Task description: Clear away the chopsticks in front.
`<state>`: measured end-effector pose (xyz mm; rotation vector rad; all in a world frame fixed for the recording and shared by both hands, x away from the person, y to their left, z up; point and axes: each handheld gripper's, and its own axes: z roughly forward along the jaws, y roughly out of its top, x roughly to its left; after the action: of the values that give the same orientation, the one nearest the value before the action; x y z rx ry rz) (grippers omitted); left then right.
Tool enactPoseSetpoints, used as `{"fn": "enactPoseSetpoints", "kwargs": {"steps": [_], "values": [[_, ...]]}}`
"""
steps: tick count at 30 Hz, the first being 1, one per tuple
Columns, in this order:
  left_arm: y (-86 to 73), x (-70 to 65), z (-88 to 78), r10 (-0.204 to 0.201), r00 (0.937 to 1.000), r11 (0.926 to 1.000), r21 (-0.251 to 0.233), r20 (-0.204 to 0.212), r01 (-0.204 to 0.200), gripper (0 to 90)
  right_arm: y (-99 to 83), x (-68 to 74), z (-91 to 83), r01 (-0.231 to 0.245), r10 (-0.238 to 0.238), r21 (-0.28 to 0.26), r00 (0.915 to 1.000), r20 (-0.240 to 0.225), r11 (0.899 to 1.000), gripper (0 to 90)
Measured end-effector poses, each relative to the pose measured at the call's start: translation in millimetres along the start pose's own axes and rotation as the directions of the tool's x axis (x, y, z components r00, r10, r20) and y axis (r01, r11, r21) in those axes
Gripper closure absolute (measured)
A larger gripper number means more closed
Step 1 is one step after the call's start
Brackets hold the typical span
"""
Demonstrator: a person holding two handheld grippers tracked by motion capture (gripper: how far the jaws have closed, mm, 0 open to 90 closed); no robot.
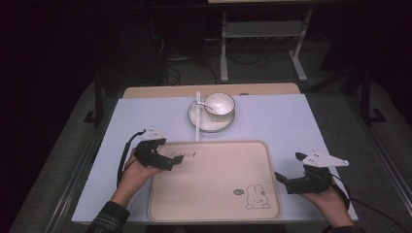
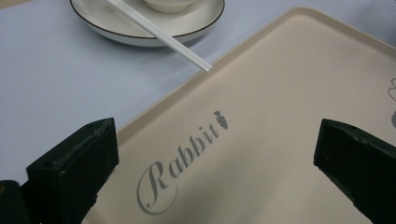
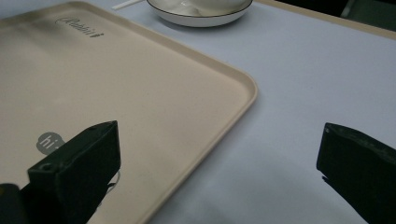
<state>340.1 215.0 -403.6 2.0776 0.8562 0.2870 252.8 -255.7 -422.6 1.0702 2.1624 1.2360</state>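
Observation:
A beige tray (image 1: 214, 194) printed with a rabbit and the word "Rabbit" lies at the front of the table. My left gripper (image 1: 176, 159) hovers over the tray's left rear corner (image 2: 154, 109), open and holding nothing. My right gripper (image 1: 282, 180) is at the tray's right edge (image 3: 243, 109), open as well, with its jaws wide apart astride the rim. Behind the tray a white bowl (image 1: 219, 103) with a spoon in it sits on a white plate (image 1: 209, 121). A white stick (image 1: 197, 116) leans from the plate down to the tray's far edge.
The table has a pale blue top (image 1: 286, 121) with a wooden strip along the back. Beyond it are a dark floor, cables and a white stand frame (image 1: 262, 43). A person's hands and a plaid sleeve (image 1: 109, 218) come in from the bottom.

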Motion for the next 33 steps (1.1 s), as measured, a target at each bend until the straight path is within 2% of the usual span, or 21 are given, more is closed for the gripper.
{"fn": "enactPoseSetpoints", "kwargs": {"steps": [9, 16, 21, 25, 29, 30, 33], "values": [[25.5, 10.4, 20.4, 0.001, 1.0, 1.0, 0.002, 0.007, -0.001, 0.0, 0.1, -0.6, -0.7, -0.006, 0.006, -0.007, 1.0, -0.001, 1.0, 0.0], [44.9, 18.9, 41.2, 0.005, 0.9999, 0.9999, 0.01, -0.011, -0.005, 6.2, -0.1, -1.1, -1.5, -0.014, 0.014, -0.012, 0.9999, -0.001, 1.0, 0.0], [59.8, 27.4, 57.0, -0.005, 0.9992, 0.9999, 0.013, -0.041, 0.006, 15.1, -0.4, -1.9, -1.7, -0.018, 0.018, -0.016, 0.9998, -0.003, 1.0, 0.0], [70.6, 34.2, 70.8, -0.03, 0.9977, 0.9992, 0.025, -0.061, 0.032, 21.9, -0.6, -2.4, -2.2, -0.027, 0.026, -0.021, 0.9996, -0.008, 0.999, 0.0], [76.8, 39.5, 82.0, -0.043, 0.9954, 0.9982, 0.036, -0.086, 0.047, 33.6, -0.6, -3.0, -2.5, -0.028, 0.028, -0.026, 0.9995, -0.012, 0.999, 0.0], [80.5, 42.8, 90.1, -0.039, 0.9923, 0.9976, 0.052, -0.118, 0.045, 37.1, -0.6, -3.2, -2.9, -0.031, 0.031, -0.03, 0.9994, -0.014, 0.999, 0.0], [85.7, 46.4, 101.5, -0.031, 0.9893, 0.996, 0.078, -0.143, 0.042, 42.6, -0.5, -3.3, -3.6, -0.035, 0.034, -0.035, 0.9993, -0.018, 0.999, 0.0]]}}
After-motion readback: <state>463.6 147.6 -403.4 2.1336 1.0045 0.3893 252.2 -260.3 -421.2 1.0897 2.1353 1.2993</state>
